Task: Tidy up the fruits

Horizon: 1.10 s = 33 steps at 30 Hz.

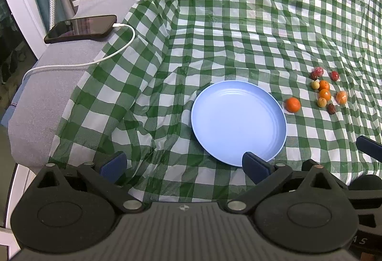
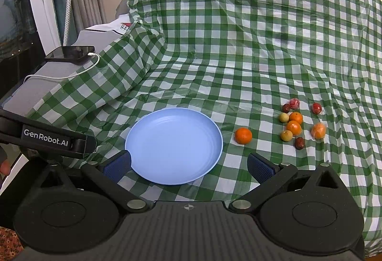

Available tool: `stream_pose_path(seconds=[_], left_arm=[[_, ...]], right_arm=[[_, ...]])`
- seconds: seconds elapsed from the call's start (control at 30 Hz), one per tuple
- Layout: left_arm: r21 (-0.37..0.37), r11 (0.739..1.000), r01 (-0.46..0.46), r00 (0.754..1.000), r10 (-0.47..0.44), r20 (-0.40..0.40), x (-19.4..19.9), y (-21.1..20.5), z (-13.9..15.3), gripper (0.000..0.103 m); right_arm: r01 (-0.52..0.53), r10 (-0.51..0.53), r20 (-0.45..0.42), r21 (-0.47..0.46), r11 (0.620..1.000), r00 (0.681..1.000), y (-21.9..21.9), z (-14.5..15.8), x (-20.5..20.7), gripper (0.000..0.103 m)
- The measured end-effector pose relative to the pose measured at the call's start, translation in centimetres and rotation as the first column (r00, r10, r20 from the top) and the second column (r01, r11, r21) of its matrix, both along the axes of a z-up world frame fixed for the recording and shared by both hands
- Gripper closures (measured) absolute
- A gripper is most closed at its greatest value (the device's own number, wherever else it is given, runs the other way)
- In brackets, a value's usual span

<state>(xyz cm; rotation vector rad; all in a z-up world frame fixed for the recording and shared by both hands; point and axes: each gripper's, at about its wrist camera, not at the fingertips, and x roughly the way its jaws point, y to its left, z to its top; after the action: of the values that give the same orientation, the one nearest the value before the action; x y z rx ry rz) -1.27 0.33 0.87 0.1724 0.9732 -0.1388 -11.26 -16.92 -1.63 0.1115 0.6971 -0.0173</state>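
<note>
Tongs (image 2: pixel 188 166) agape over rumpled green-checked cloth (image 2: pixel 238 46); curtains, probably, behind.

A green-and-white checked plastic cloth (image 2: pixel 238 46) covered the surface. On it lay a round light-blue plate (image 2: pixel 174 145) and, beside it, small loose fruits (image 2: pixel 294 127).

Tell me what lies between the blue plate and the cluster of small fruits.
One lone orange on the checked cloth, apart from the blue plate; clearest in the right wrist view.

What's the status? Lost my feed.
Both tools open, empty: left, right. Blue plate bare. Fruits on cloth, right of plate. Nothing blocking.
</note>
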Motion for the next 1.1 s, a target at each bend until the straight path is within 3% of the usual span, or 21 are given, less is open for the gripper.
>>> stream_pose_path(seconds=[1.1], left_arm=[[0.015,1.000,0.006,1.000,-0.006,-0.004,0.05,-0.09,0.00,0.000]], right_arm=[[-0.005,0.005,-0.019,0.009,1.000,1.000,-0.01,-0.14,0.13,0.000]])
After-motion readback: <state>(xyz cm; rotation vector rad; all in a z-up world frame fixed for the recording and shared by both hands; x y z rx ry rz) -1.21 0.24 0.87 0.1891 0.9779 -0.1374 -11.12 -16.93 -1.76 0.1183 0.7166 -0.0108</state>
